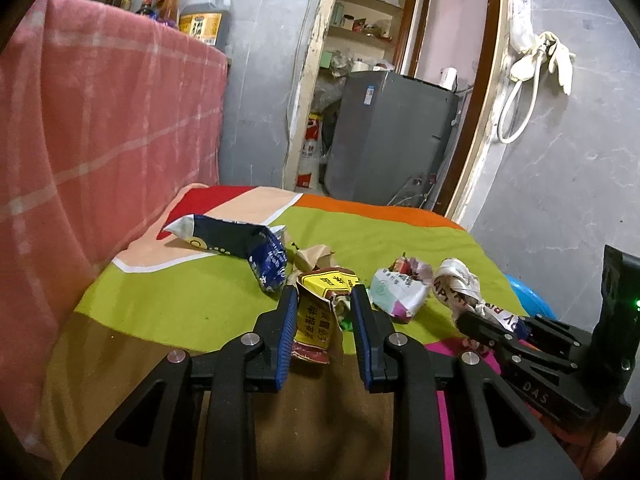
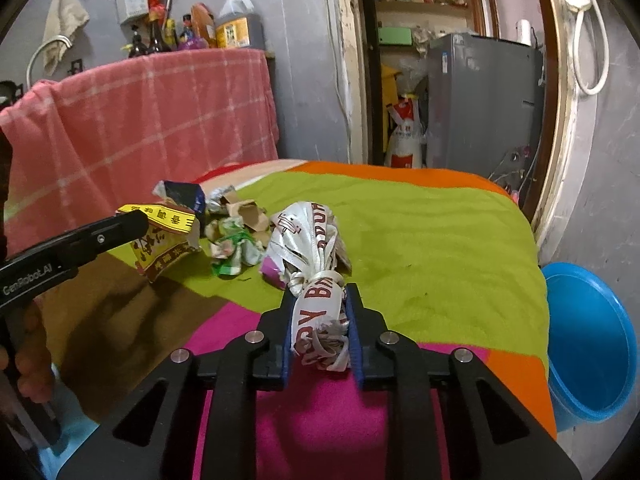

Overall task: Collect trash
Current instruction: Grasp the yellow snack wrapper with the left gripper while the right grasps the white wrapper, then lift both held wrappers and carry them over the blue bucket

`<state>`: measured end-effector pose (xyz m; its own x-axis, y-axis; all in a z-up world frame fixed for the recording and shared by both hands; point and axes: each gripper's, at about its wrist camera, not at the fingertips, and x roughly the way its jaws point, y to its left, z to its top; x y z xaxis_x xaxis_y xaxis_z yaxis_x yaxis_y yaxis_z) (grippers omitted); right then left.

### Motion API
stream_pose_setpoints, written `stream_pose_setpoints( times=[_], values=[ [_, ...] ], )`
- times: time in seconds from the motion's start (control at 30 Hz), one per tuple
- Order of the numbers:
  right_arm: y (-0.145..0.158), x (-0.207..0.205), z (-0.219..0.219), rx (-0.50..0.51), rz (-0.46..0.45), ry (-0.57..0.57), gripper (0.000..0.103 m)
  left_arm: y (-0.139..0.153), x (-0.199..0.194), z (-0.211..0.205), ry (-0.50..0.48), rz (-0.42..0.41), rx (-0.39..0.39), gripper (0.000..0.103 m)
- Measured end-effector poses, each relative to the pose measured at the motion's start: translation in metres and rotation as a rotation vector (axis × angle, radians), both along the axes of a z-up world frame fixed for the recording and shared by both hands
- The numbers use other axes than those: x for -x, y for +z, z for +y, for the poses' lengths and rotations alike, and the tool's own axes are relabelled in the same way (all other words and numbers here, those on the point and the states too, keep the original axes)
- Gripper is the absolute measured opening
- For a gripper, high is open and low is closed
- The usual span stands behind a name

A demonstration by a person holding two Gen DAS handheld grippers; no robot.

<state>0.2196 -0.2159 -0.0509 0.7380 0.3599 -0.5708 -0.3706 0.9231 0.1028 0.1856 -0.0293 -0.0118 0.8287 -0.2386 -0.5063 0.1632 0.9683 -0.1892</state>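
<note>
My left gripper (image 1: 324,300) is shut on a yellow and red snack wrapper (image 1: 318,316), which also shows in the right wrist view (image 2: 168,236). My right gripper (image 2: 320,300) is shut on a white crumpled bag with red letters (image 2: 316,272), which also shows in the left wrist view (image 1: 460,284). On the colourful cloth (image 1: 180,300) lie a dark blue packet (image 1: 240,244), brown paper scraps (image 1: 314,258) and a crumpled white and green wrapper (image 1: 400,288). A blue bin (image 2: 592,344) stands beside the table at the right.
A pink checked cloth (image 1: 100,128) covers a raised counter at the left, with bottles (image 1: 204,12) on top. A grey fridge (image 1: 392,136) stands in the doorway behind. White gloves (image 1: 548,60) hang on the right wall.
</note>
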Motion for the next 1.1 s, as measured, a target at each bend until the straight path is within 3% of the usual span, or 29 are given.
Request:
stream_pose_setpoints(
  times=[0.4, 0.47, 0.57, 0.73, 1.0, 1.1],
  values=[
    [0.057, 0.038, -0.054, -0.096, -0.229, -0.159, 0.020, 0.037, 0.000, -0.050, -0.110, -0.136, 0.044, 0.023],
    [0.071, 0.042, -0.070, -0.092, -0.278, -0.201, 0.020, 0.046, -0.001, -0.067, -0.145, -0.168, 0.052, 0.014],
    [0.086, 0.046, -0.098, -0.093, -0.329, -0.259, 0.020, 0.055, -0.006, -0.098, -0.199, -0.208, 0.049, 0.014],
    [0.087, 0.045, -0.143, -0.110, -0.325, -0.339, 0.020, 0.045, -0.029, -0.143, -0.244, -0.128, -0.007, 0.011],
    [0.047, 0.056, -0.148, -0.133, -0.249, -0.310, 0.020, 0.016, -0.014, -0.109, -0.231, -0.008, 0.016, 0.012],
    [0.031, 0.060, -0.133, -0.153, -0.199, -0.265, 0.020, 0.007, -0.006, -0.099, -0.244, 0.048, 0.034, 0.025]
  ],
)
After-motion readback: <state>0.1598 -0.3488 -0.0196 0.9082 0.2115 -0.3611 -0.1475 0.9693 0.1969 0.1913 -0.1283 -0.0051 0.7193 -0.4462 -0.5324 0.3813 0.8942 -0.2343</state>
